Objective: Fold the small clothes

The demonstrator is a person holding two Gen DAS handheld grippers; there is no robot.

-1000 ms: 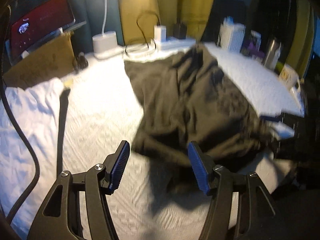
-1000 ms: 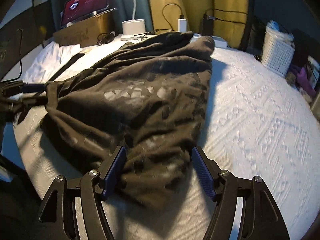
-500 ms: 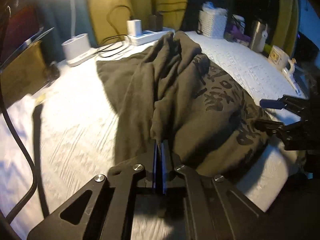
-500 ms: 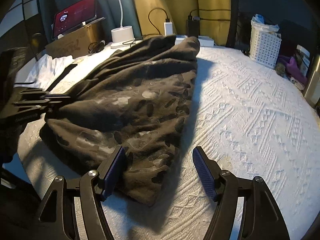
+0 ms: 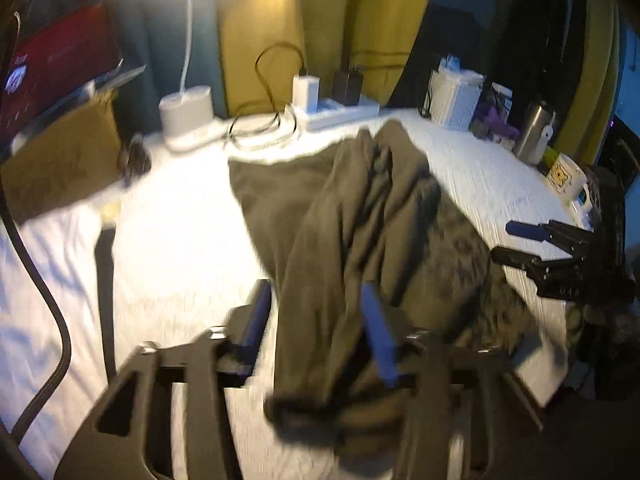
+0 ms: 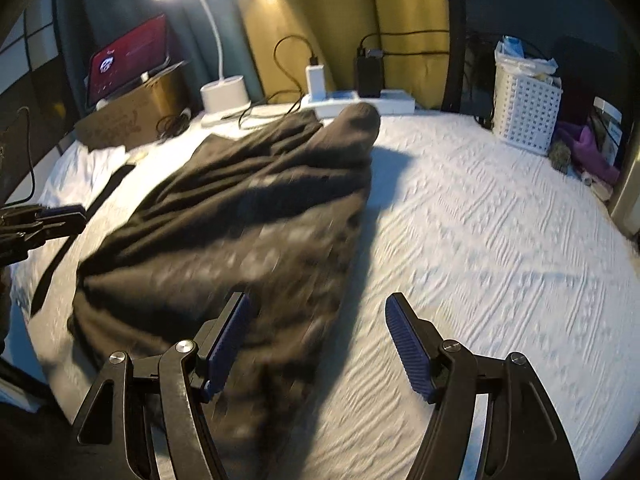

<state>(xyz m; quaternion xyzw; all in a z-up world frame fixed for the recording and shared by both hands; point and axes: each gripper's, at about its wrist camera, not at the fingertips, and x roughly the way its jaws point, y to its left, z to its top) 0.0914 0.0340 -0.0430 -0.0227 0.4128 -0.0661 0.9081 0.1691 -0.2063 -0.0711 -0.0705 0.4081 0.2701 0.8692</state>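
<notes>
A dark olive-brown printed garment (image 5: 360, 220) lies crumpled on the white textured bedspread (image 6: 480, 240), and the right wrist view shows it as a long heap (image 6: 240, 220). My left gripper (image 5: 316, 324) is at its near end; the jaws are opening, and a bunched fold of the cloth sags between the blue pads (image 5: 258, 312) without being pinched. My right gripper (image 6: 316, 344) is open over the garment's near right edge, left finger above cloth, right finger above bare bedspread. Each gripper appears in the other's view: the right gripper (image 5: 508, 242), the left gripper (image 6: 64, 222).
Along the back stand a white lamp base (image 5: 186, 110), a power strip with chargers (image 5: 336, 108), a cardboard box (image 5: 56, 160) with a red-lit tablet, and a white basket (image 6: 526, 114). A metal bottle (image 5: 534, 132) and mug (image 5: 568, 178) sit at the right. A black strap (image 5: 105, 272) lies left.
Half a second ago my left gripper was shut on a fold of the garment; its jaws now stand apart and the fold slumps. The right gripper stays open and has shifted slightly off the cloth.
</notes>
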